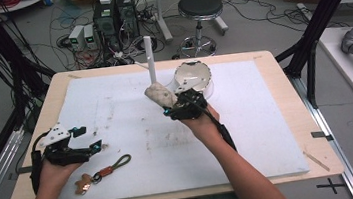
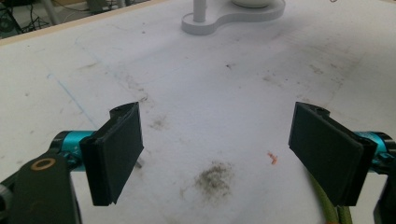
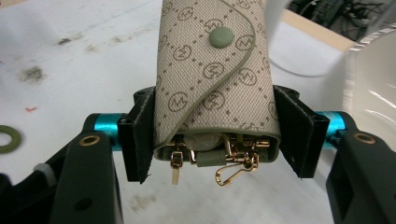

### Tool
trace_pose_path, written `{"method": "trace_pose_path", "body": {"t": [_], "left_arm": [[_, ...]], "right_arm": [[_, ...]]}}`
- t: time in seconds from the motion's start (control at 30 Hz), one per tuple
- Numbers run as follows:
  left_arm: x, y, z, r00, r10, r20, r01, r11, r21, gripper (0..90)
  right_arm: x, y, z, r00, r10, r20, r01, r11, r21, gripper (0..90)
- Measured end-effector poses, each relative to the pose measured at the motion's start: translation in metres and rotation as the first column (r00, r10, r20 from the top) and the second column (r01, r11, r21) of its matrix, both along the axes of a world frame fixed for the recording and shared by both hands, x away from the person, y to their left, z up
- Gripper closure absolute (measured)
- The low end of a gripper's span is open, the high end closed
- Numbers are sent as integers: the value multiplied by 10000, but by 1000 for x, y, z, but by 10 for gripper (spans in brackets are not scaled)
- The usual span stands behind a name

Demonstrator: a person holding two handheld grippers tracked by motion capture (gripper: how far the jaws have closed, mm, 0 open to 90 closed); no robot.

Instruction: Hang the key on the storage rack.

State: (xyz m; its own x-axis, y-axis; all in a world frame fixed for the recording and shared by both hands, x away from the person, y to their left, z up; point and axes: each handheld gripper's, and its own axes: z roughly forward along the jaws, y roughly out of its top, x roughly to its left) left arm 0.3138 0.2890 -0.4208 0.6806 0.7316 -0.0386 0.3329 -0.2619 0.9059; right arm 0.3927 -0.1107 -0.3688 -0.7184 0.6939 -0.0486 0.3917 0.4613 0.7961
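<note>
Carrying the key case toward the stand

Gripping the key case (image 3: 212, 79), the right gripper (image 1: 174, 106) has its jaws clamped on the two sides of the folded pouch — the snap flap faces the right gripper view and the gold hooks hang out of the open lower end. In the high view the case (image 1: 160, 95) is held up off the table (image 1: 115, 106), just in front of the stand (image 1: 190, 80), whose white post rises right behind it and whose bowl sits just to the right.

The left gripper (image 1: 82, 140) hovers well to the left of the stand, near the table's front edge, jaws spread wide with nothing between them. A keychain (image 1: 103, 172) with a green loop lies on the table just in front of it.

Judging by this, the step in hand is the carry: the case is picked up and on its way to the stand. The next move likely calls for bringing it over the bowl or post, lining it up without knocking the post, then loosening the grip — the dangling hooks could snag on the rim.
</note>
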Motion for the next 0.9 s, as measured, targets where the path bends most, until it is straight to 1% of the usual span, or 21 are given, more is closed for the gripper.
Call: {"method": "trace_pose_path", "body": {"t": [0.13,0.2,0.4,0.47,0.7,0.9], "left_arm": [[6,-8,0,9998,-191,16,191,9998,-4,176],[9,-11,0,9996,-283,-7,283,9996,18,176],[14,-17,0,9990,-444,-14,444,9990,51,176],[15,-18,0,9989,-466,-16,466,9989,23,176],[14,-15,0,9992,-399,-24,399,9992,63,176],[11,-12,-1,9995,-309,-28,309,9995,57,176]], "right_arm": [[-1,-20,6,9992,-366,155,366,9993,24,370],[-1,-27,9,9987,-465,185,465,9989,-26,369],[-1,-50,17,9945,-967,392,969,9953,-54,369],[1,-57,19,9930,-1117,390,1123,9936,-134,369],[14,-76,22,9853,-1671,356,1685,9848,-416,369],[28,-83,23,9800,-1970,294,1986,9775,-714,369]]}}
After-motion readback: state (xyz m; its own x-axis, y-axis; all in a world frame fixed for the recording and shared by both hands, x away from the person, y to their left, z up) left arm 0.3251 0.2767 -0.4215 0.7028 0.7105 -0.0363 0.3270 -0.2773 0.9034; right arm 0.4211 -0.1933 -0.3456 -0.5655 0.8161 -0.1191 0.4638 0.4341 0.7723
